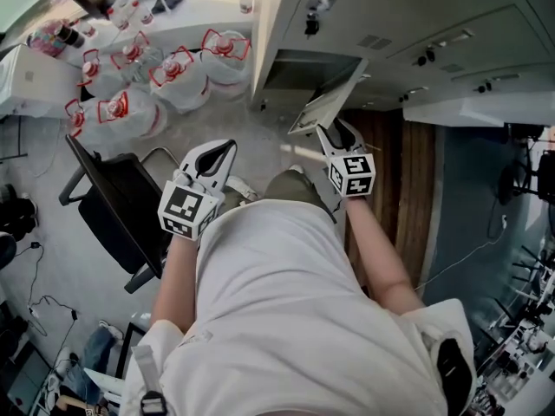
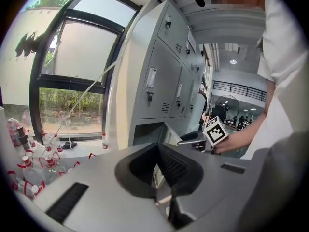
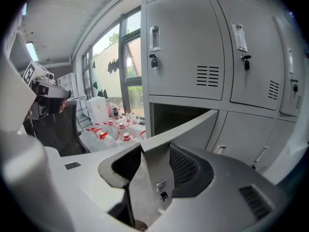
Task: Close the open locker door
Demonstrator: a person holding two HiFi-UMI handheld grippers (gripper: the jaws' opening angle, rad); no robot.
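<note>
A bank of grey metal lockers (image 1: 416, 24) fills one wall, each front with a slotted vent (image 3: 208, 76), a pull handle and a keyed lock (image 3: 153, 61). In the lower row at the window end, one compartment stands open and dark inside. Its locker door (image 1: 328, 100) is swung out into the room. It is plain grey like the rest, with a small latch (image 3: 161, 187) near its free edge.

The floor (image 1: 260, 133) is pale speckled grey, with a strip of wood boarding (image 1: 408, 189) along the locker fronts. A tall black-framed window (image 2: 72, 52) beside the lockers looks onto greenery. Below it sits a cluster of clear water jugs (image 1: 186, 76) with red caps and handles. A black office chair (image 1: 121, 206) stands near them, to the person's left.

The person, in a white shirt (image 1: 277, 302), stands facing the open compartment. The right tool (image 1: 336, 133) reaches forward and pinches the door's free edge, one jaw on each face of the panel. The left tool (image 1: 227, 148) is held back near the chair, well apart from the door. Its jaws are drawn together at the tips with nothing between them.

Each tool carries a cube (image 1: 351, 173) printed with black-and-white square markers.
</note>
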